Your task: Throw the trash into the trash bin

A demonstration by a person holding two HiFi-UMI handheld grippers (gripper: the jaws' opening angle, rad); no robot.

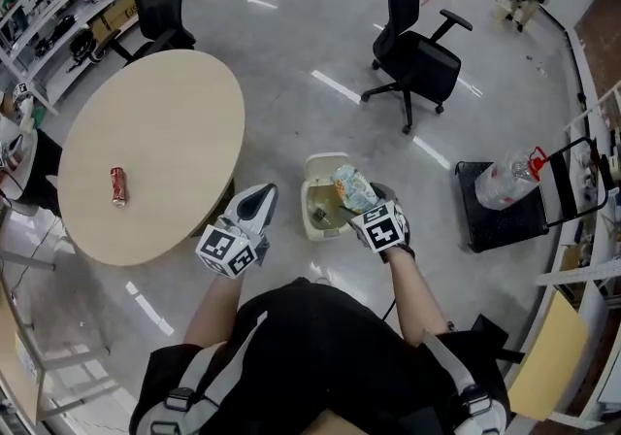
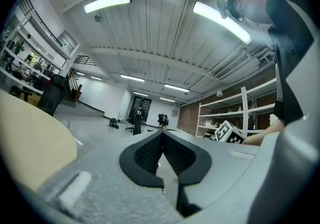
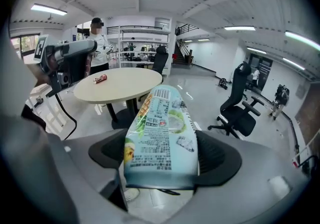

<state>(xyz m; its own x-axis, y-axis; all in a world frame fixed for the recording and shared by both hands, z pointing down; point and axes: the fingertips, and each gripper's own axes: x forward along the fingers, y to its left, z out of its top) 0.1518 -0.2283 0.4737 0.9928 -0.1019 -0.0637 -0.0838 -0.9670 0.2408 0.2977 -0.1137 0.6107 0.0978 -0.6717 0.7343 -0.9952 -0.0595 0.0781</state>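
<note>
Over the trash bin (image 1: pixel 312 171), the right gripper's (image 3: pixel 165 155) jaws clamp a snack bag (image 1: pixel 354 187) (left gripper's (image 2: pixel 162 143) jaws together).

Bright ceiling strip lights, fisheye-warped edges

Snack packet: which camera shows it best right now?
The right gripper view: the snack packet fills the centre, clamped between the right gripper's jaws, print visible. The head view shows it small, over the trash bin. The left gripper view misses it.
</note>
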